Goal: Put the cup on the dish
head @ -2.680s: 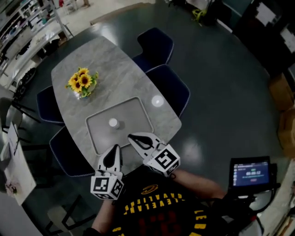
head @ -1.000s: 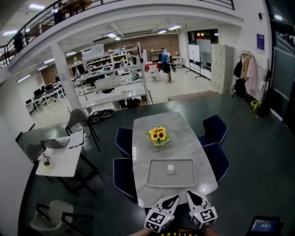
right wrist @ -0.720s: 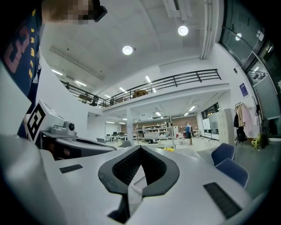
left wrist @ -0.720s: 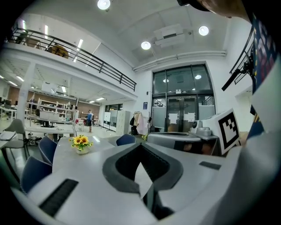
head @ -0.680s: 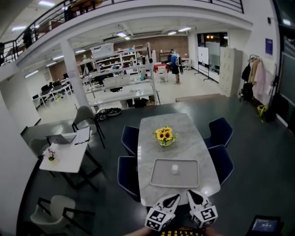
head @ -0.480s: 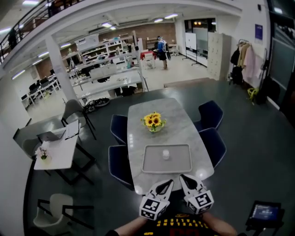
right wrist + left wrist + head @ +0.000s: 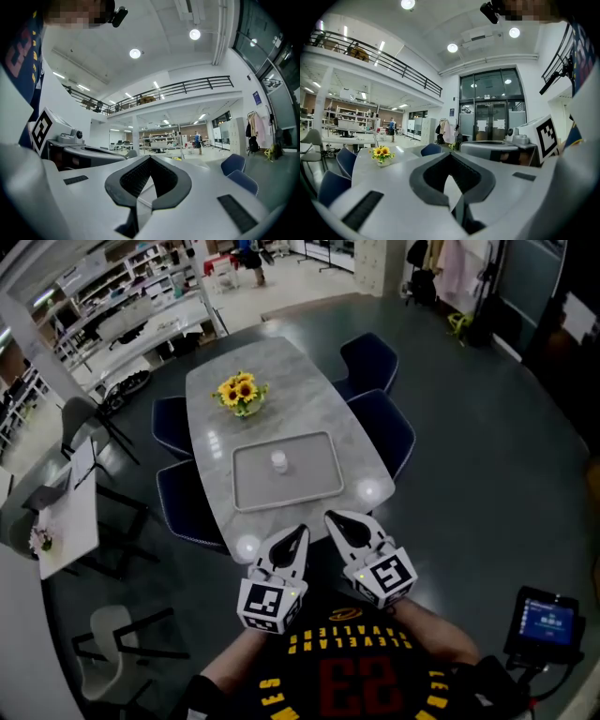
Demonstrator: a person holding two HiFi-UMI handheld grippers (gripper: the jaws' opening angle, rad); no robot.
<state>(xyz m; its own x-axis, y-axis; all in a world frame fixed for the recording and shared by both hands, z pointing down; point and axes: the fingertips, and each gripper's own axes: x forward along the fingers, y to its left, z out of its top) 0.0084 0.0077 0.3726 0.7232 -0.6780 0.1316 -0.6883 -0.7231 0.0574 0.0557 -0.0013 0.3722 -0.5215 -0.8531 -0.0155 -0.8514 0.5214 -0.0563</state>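
A small white cup (image 7: 278, 461) stands upright in the middle of a grey rectangular tray-like dish (image 7: 309, 486) on the marble table (image 7: 211, 427). My left gripper (image 7: 301, 532) and right gripper (image 7: 331, 517) hover side by side just off the table's near edge, well short of the cup. Both are shut with nothing between the jaws. In the left gripper view the left gripper (image 7: 451, 157) shows closed jaws, and the right gripper (image 7: 150, 159) looks the same in the right gripper view. The cup is hidden in both gripper views.
A vase of sunflowers (image 7: 241, 391) stands on the table beyond the tray. Dark blue chairs (image 7: 382, 430) flank both long sides. A small white desk (image 7: 66, 512) is at the left, and a lit screen (image 7: 545, 620) at the lower right.
The head view has tipped down from the hall to the table, which now looks closer. Both grippers stay shut at the near edge; the cup has not moved.
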